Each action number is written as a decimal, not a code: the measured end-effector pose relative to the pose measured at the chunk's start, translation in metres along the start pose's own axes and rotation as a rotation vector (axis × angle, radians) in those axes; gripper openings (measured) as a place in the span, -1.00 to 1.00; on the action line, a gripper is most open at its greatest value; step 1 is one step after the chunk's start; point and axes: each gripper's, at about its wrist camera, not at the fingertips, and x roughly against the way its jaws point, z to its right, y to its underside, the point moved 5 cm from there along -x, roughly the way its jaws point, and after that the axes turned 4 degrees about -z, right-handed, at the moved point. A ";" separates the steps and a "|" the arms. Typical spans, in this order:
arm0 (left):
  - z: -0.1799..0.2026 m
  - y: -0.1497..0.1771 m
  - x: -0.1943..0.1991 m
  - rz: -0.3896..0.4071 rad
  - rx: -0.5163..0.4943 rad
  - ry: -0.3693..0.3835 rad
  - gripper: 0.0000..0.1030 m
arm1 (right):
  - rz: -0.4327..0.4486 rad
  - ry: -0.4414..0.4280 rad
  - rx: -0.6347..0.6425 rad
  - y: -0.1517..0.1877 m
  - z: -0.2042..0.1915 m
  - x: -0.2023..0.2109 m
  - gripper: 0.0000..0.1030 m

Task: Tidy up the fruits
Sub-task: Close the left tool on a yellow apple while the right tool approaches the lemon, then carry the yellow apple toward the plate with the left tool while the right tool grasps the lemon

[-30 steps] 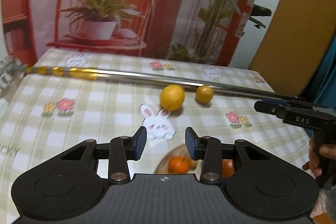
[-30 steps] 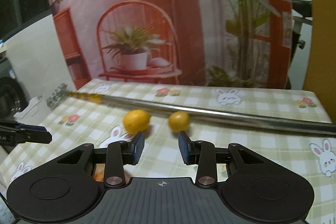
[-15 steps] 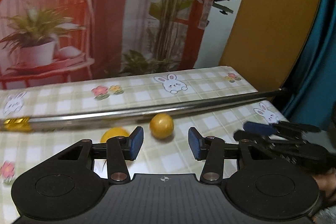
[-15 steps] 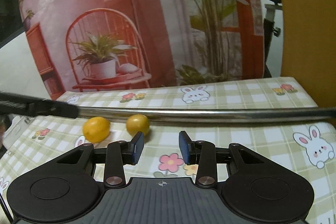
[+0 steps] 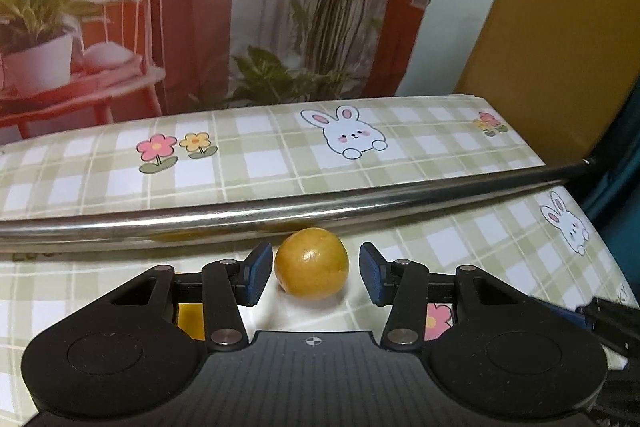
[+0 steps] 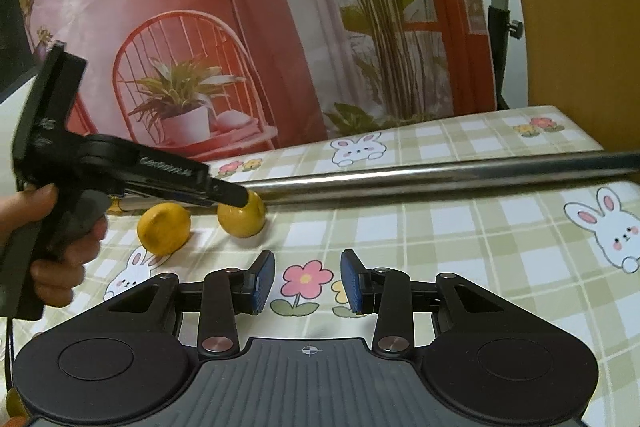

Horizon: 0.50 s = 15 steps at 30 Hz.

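A: Rolling's the main risk. Round fruit (image 5: 311, 263) on slick surface (image 5: 280, 163), just in front of metal rod (image 5: 280, 213); if one pad hits first it prob. skids off or jams vs. the rod.

B: Position?

A: Left tongs (image 5: 311, 273) open wide, nothing held, fruit btwn pads w/ gaps either side. Right tongs (image 6: 307, 281) open, empty, over flower print. 2nd fruit (image 6: 164, 230) near, to the left.
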 end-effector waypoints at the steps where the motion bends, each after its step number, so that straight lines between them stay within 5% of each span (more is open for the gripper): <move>1: 0.000 -0.002 -0.004 -0.006 0.003 -0.006 0.00 | -0.001 -0.003 -0.003 0.000 0.000 -0.001 -0.32; 15: 0.000 0.001 -0.019 -0.046 -0.013 -0.044 -0.05 | -0.019 -0.021 -0.027 0.007 -0.001 -0.004 -0.32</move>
